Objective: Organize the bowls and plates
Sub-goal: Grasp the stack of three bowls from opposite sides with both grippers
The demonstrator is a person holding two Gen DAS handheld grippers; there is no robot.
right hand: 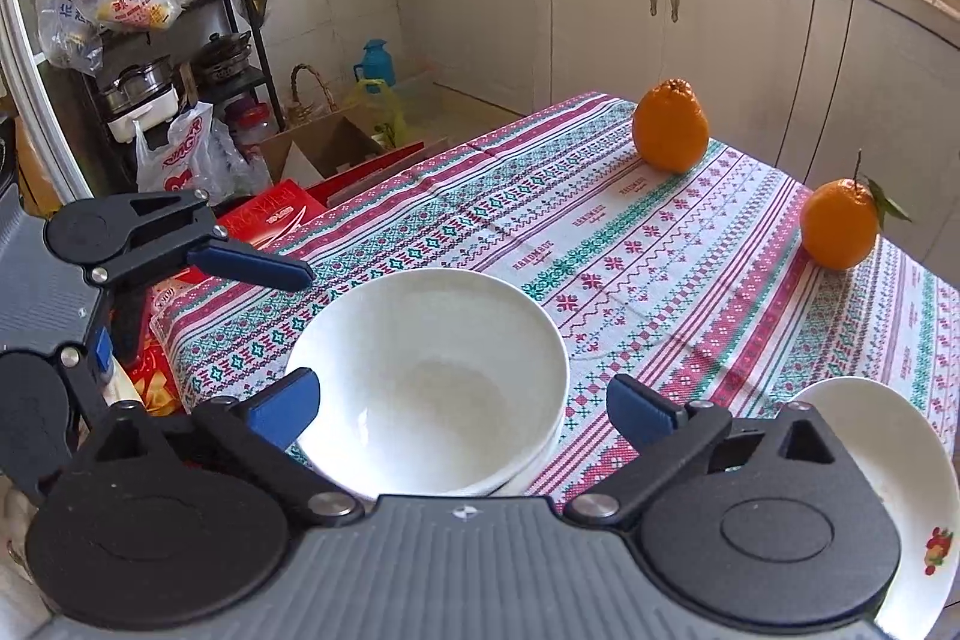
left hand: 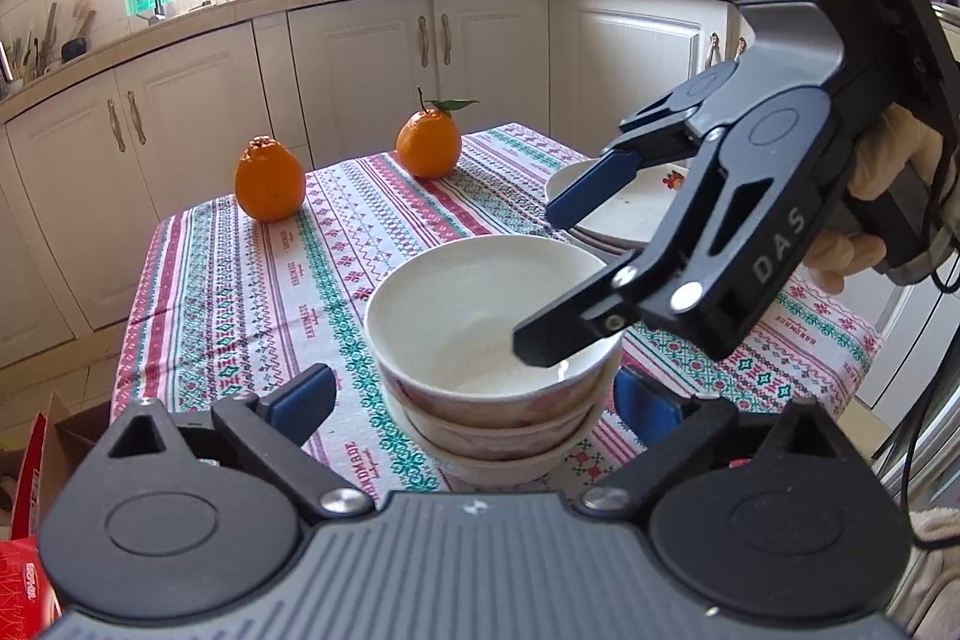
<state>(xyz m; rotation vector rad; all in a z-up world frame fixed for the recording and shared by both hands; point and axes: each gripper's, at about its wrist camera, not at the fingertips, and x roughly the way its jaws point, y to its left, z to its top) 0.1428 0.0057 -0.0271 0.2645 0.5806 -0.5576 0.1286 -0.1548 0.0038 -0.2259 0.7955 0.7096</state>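
We are holding both grippers, left and right, open around the bowls; our right gripper is hiding the plates.

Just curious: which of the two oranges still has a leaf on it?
The orange nearer the plates; a green leaf sticks from its stem. The other orange has none.

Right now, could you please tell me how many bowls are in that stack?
3 visible: top bowl, middle bowl nested under it, bottom bowl on the tablecloth. More could hide inside.

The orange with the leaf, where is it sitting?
The leafy orange sits at the tablecloth's far edge, right of the other orange, beyond the bowl stack.
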